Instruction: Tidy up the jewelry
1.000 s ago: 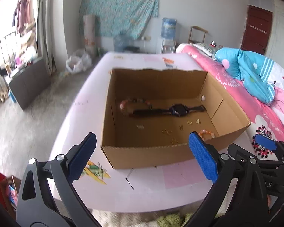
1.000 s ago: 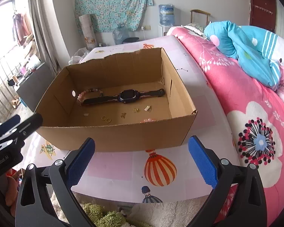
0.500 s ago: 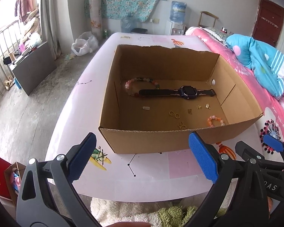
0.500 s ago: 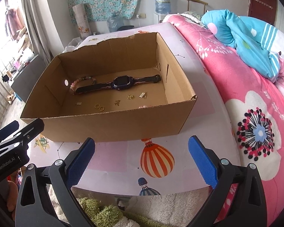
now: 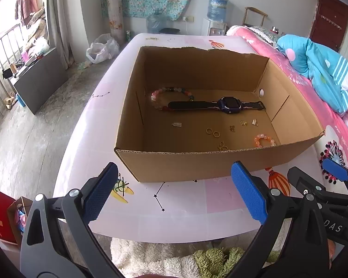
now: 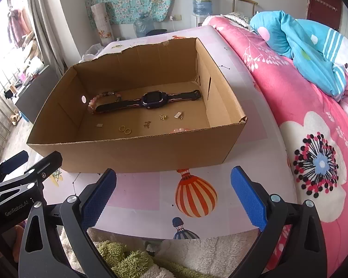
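Left wrist view: the left gripper (image 5: 174,194) has its 2 blue pads wide apart, holding nothing, above the pink bed sheet (image 5: 185,210) near the front wall of the cardboard box (image 5: 197,164). Inside the box lie a dark watch (image 5: 228,104), a big bead bracelet (image 5: 160,97) touching its strap, a small orange bracelet (image 5: 264,140) and 2 gold rings (image 5: 213,132).

Right wrist view: the right gripper (image 6: 173,195) is wide apart too — empty — in front of the box (image 6: 139,155). The watch (image 6: 152,99) lies flat by the far wall.
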`<state>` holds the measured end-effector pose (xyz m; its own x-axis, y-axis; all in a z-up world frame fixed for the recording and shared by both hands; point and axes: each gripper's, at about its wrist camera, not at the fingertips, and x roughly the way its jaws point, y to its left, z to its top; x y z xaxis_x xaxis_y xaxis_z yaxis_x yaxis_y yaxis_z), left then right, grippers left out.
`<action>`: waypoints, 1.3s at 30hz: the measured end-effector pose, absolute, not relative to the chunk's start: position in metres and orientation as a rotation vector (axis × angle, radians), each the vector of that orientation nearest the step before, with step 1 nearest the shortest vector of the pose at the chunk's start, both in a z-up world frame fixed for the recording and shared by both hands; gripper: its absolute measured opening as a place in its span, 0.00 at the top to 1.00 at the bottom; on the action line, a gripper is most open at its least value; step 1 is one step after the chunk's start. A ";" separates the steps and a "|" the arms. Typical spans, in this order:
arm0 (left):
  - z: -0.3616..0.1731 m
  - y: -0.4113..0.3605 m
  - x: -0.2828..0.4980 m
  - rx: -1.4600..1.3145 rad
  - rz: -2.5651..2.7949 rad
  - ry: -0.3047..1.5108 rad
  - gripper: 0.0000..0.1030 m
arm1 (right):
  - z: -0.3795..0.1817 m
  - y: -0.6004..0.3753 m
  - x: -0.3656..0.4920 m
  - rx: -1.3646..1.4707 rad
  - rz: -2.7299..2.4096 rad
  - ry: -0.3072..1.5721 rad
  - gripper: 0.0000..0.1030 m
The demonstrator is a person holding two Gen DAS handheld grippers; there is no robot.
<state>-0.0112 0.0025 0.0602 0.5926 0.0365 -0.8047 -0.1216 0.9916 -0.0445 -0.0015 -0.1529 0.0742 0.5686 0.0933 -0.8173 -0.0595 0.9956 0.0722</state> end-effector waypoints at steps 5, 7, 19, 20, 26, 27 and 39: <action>0.059 0.002 -0.011 -0.099 0.095 0.945 0.08 | 0.073 -0.154 0.001 0.039 0.097 0.969 0.07; 0.058 0.002 -0.010 -0.097 0.094 0.954 0.08 | 0.073 -0.153 0.002 0.038 0.103 0.970 0.07; 0.055 0.003 -0.008 -0.102 0.100 0.972 0.08 | 0.069 -0.152 0.006 0.034 0.109 0.988 0.07; 0.055 0.003 -0.008 -0.101 0.101 0.972 0.08 | 0.069 -0.152 0.006 0.035 0.110 0.989 0.07; 0.055 0.002 -0.007 -0.105 0.099 0.976 0.08 | 0.068 -0.152 0.007 0.036 0.110 0.991 0.07; 0.055 0.002 -0.006 -0.105 0.099 0.978 0.08 | 0.068 -0.152 0.007 0.037 0.111 0.991 0.07; 0.053 0.001 -0.006 -0.104 0.097 0.983 0.08 | 0.068 -0.153 0.007 0.042 0.109 0.995 0.07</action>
<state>-0.0062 0.0012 0.0531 0.5508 0.0342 -0.8339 -0.1288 0.9907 -0.0444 0.0068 -0.1534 0.0676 0.5396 0.1109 -0.8346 -0.0728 0.9937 0.0850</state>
